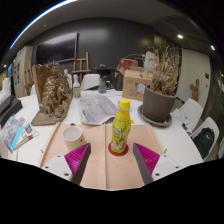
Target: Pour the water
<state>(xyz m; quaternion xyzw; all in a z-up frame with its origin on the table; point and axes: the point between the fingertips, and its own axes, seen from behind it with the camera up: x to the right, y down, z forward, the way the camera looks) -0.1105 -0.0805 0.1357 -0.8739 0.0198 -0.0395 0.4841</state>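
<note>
Standing between the wide-spread fingers of the gripper (112, 157), untouched, a yellow-capped bottle (121, 128) rests on a red coaster (118, 150). A white cup (72, 133) sits at ten o'clock from it, a dark plant pot (158, 104) at two o'clock, newspapers (97, 108) beyond. Its label is unreadable.

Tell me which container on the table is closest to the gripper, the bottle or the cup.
The yellow bottle with the yellow cap: it stands just ahead of the open gripper, between the finger lines. The white cup sits off to the side.
</note>
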